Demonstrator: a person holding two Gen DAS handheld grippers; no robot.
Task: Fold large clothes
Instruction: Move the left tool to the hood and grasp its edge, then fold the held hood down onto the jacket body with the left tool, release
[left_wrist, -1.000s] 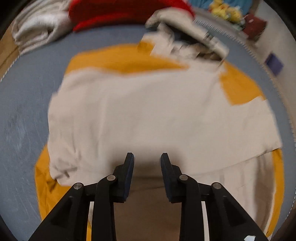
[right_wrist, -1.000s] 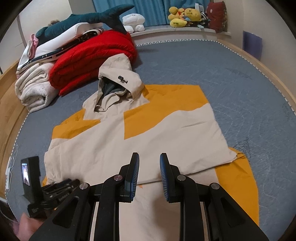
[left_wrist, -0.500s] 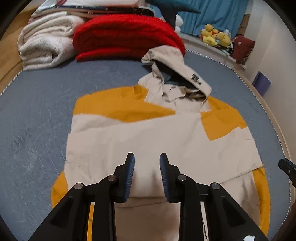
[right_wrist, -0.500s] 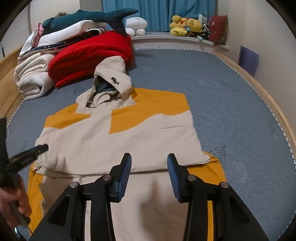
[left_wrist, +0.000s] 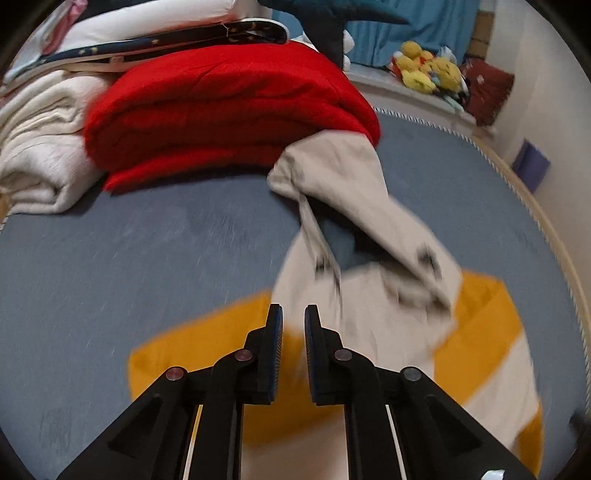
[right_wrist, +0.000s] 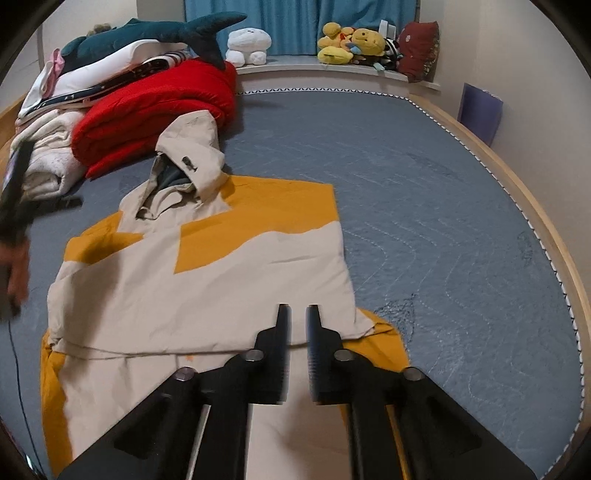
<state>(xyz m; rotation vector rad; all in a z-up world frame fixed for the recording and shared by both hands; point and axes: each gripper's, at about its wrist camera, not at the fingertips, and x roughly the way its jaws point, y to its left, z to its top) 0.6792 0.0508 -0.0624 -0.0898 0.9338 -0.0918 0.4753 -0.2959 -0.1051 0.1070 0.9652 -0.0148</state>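
Beige-and-orange hooded jacket (right_wrist: 207, 280) lies flat on the grey-blue bed cover (right_wrist: 443, 206), sleeves folded in across the body, hood (right_wrist: 192, 147) pointing to 11 o'clock and touching the folded red blanket (right_wrist: 147, 114). Right gripper (right_wrist: 297, 314) hovers over the jacket's lower right edge, its jaws just closed to a narrow slit, nothing between them. Left gripper (left_wrist: 293, 314), in its own blurred view, hangs above the orange shoulder with the hood (left_wrist: 354, 206) at 1 o'clock; jaws also just drawn narrow, empty. A hand (right_wrist: 14, 266) shows at 9 o'clock in the right view. White bedding (right_wrist: 48, 162) sits left of the blanket; plush toys (right_wrist: 351, 42) at 12 o'clock.
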